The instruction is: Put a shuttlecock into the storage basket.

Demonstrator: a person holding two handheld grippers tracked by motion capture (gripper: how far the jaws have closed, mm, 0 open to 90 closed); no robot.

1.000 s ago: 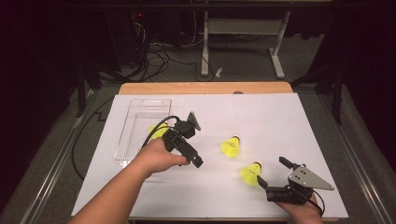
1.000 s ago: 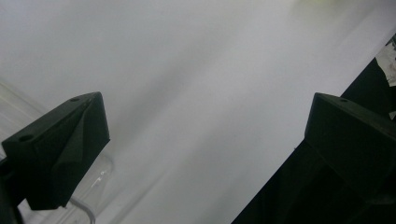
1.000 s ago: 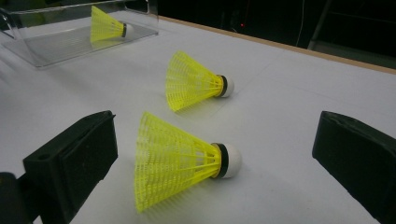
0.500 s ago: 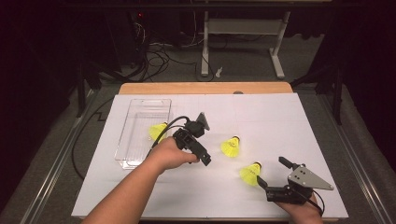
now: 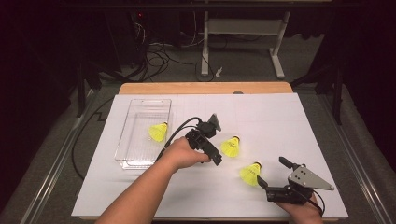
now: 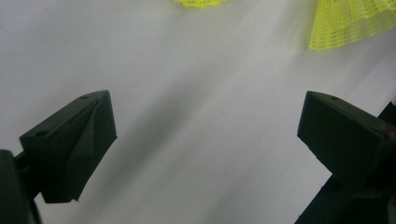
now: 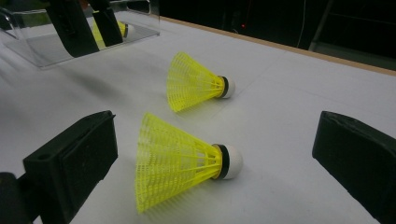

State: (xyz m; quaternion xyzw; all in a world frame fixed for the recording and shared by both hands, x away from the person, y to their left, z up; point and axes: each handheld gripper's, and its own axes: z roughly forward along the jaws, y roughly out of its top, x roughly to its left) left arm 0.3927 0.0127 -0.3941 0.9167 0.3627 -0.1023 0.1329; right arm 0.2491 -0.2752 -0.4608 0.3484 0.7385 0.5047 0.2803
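Three yellow shuttlecocks: one point(image 5: 159, 132) inside the clear tray point(image 5: 123, 140), two point(image 5: 230, 146) point(image 5: 251, 173) on the white sheet point(image 5: 280, 126). Left gripper point(image 5: 215, 157) and right gripper point(image 5: 273, 171) both have jaws apart, holding nothing. Wooden table point(image 5: 187, 88), dark room behind.

Black left claw point(image 5: 217, 161) trailing a black cable; right claw point(image 5: 272, 171) topped by grey plate (three-cornered, screw-dotted).

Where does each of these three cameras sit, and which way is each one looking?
High view: above the person's side, looking forward and down on the table; both forearms, left gripper, right gripper.
Left gripper view: rides the left gripper, facing white tabletop between open jaws.
Right gripper view: rides the right gripper, looking low across the table.
Shared: the near shuttlecock.
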